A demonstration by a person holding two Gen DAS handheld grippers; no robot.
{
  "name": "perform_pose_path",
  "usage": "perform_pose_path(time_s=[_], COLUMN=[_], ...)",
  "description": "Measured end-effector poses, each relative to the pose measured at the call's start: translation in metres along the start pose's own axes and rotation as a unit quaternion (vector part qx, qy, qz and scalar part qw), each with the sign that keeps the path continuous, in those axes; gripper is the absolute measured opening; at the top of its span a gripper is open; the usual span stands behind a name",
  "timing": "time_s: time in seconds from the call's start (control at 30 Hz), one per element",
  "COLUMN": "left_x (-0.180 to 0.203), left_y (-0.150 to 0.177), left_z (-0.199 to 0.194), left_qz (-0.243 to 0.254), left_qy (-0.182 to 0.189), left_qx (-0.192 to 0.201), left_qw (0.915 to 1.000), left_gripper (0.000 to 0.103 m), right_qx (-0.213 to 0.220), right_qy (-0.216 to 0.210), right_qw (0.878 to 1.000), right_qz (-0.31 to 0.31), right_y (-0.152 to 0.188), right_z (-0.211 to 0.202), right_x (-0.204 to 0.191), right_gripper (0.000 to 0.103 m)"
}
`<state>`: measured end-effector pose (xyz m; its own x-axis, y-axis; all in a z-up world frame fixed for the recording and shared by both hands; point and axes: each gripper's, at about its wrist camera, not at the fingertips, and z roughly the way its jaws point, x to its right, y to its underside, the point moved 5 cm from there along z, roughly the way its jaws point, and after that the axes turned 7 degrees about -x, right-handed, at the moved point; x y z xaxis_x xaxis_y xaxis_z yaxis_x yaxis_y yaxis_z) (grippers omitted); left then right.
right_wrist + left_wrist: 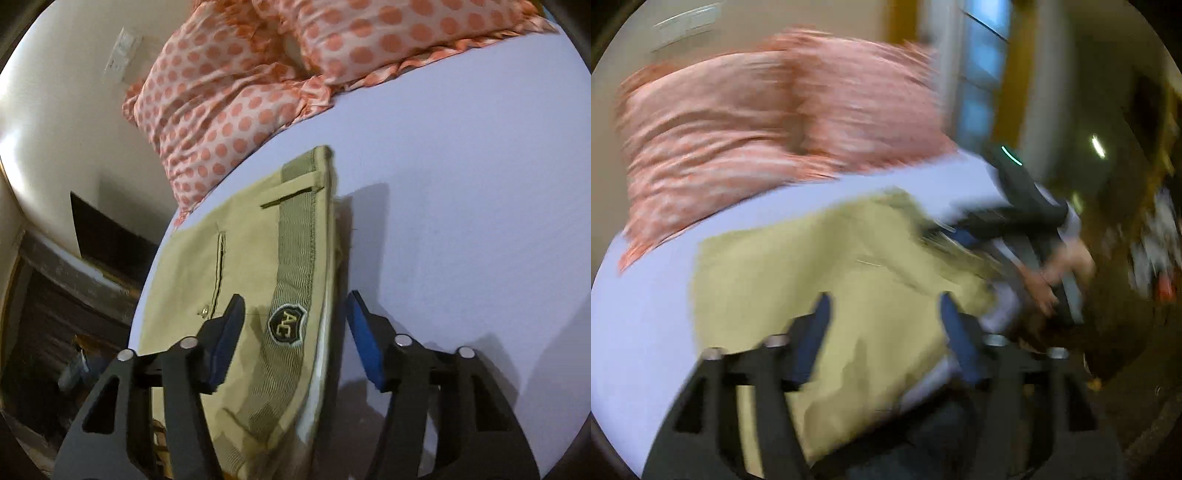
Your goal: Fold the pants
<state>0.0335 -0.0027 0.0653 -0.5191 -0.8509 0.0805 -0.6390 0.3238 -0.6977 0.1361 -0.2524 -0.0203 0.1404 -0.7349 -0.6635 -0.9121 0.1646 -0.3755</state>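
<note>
Blue fingertips (364, 332) of the right hand-held gripper (293, 325) stand spread apart, released, straddling the waistband end of the khaki pants (236, 280); the left pad sits over the fabric beside the black AC patch (287, 325), the right pad hangs over bare bed sheet (461, 221). Nothing is pinched.

From the left wrist view, heavily blurred, the left hand-held gripper (882, 314) is likewise open and empty, with the pants (820, 280) spread ahead of its fingers and the person's right hand (1060, 273) off to its right at the far side of the cloth.

Risks, as I judge them: the pants lie close to the bed edge on the right gripper's left, with dark floor (55, 314) below, so a pull that way could drag them off. Closing where the right gripper now sits might catch only the top layer of the waistband, or bunch the sheet in with it, and the fold would come out skewed. The blur suggests fast motion of the left gripper, which could miss its grasp point.

Open room lies to the right gripper's right, a wide stretch of sheet. Ahead, the spotted pillows (229, 92) sit close beyond the waistband corner, limiting forward travel.
</note>
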Motion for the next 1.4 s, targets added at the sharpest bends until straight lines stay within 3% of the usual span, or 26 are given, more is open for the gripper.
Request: perform_pose_path(time_s=[0.07,0.1,0.13,0.23,0.3,0.37,0.4,0.43,0.5,0.67,0.77,0.87,0.9,0.93,1.0,1.07,1.17,1.23,1.3,1.37,1.4], left_x=[-0.063,-0.085,-0.108,-0.144,-0.142,-0.134,-0.134,-0.134,-0.136,-0.139,-0.151,-0.159,-0.161,-0.162,-0.161,-0.152,-0.125,-0.104,-0.088,-0.083,-0.081], left_y=[0.002,0.006,0.011,0.025,0.026,0.026,0.024,0.022,0.014,-0.05,-0.092,-0.113,-0.113,-0.112,-0.109,-0.107,-0.103,-0.1,-0.09,-0.08,-0.081], left_z=[0.008,0.015,0.026,0.057,0.062,0.063,0.065,0.065,0.068,0.083,0.11,0.152,0.16,0.162,0.142,0.111,0.094,0.108,0.14,0.172,0.174], left_qz=[-0.084,-0.118,-0.156,-0.239,-0.245,-0.245,-0.246,-0.247,-0.251,-0.204,-0.202,-0.201,-0.201,-0.201,-0.196,-0.179,-0.171,-0.164,-0.17,-0.178,-0.169], left_qy=[-0.057,-0.065,-0.061,0.004,0.029,0.039,0.04,0.043,0.067,0.035,0.01,-0.053,-0.071,-0.075,-0.085,-0.1,-0.04,0.004,0.034,0.014,0.001], left_qx=[-0.017,-0.033,-0.055,-0.102,-0.106,-0.104,-0.105,-0.105,-0.106,-0.081,-0.057,-0.082,-0.097,-0.103,-0.075,-0.033,-0.011,-0.038,-0.09,-0.133,-0.121], left_qw=[0.9947,0.9904,0.9844,0.9655,0.9633,0.9631,0.9626,0.9624,0.9597,0.9749,0.9777,0.9747,0.9723,0.9713,0.9741,0.9782,0.9843,0.9857,0.9807,0.9749,0.978], left_gripper=[0.067,0.067,0.067,0.068,0.07,0.071,0.057,0.035,0.016,0.013,0.015,0.023,0.025,0.026,0.027,0.029,0.041,0.047,0.047,0.047,0.048], right_qx=[-0.012,-0.015,-0.016,-0.026,-0.032,-0.043,-0.047,-0.047,-0.042,-0.002,0.036,0.051,0.042,0.028,0.039,0.086,0.072,0.028,-0.008,-0.022,-0.014], right_qy=[-0.006,-0.002,-0.006,-0.031,-0.052,-0.091,-0.117,-0.131,-0.146,-0.102,-0.061,0.019,0.059,0.127,0.179,0.162,0.101,0.091,0.109,0.116,0.11], right_qw=[1.0,1.0,1.0,0.999,0.998,0.995,0.992,0.99,0.988,0.994,0.997,0.998,0.997,0.991,0.983,0.982,0.989,0.991,0.99,0.991,0.992], right_qz=[-0.014,-0.024,-0.025,-0.021,-0.022,-0.002,0.009,0.013,0.005,-0.044,-0.037,-0.028,-0.024,-0.024,-0.025,-0.038,-0.08,-0.096,-0.084,-0.059,-0.056], right_y=[0.001,0.001,0.0,0.001,0.003,0.003,0.001,-0.001,-0.014,-0.074,-0.115,-0.141,-0.145,-0.148,-0.146,-0.138,-0.122,-0.111,-0.107,-0.104,-0.104], right_z=[0.006,0.009,0.01,0.012,0.013,0.012,0.01,0.009,0.002,-0.014,-0.018,0.0,0.009,0.016,0.006,-0.018,-0.017,0.004,0.028,0.043,0.041], right_x=[-0.007,-0.01,-0.009,-0.008,-0.007,-0.003,-0.003,-0.005,-0.015,-0.044,-0.035,-0.015,-0.005,0.007,0.016,0.008,-0.02,-0.033,-0.032,-0.018,-0.018], right_gripper=[0.055,0.055,0.055,0.039,0.033,0.019,0.017,0.016,0.015,0.014,0.014,0.021,0.024,0.025,0.025,0.04,0.046,0.05,0.058,0.062,0.062])
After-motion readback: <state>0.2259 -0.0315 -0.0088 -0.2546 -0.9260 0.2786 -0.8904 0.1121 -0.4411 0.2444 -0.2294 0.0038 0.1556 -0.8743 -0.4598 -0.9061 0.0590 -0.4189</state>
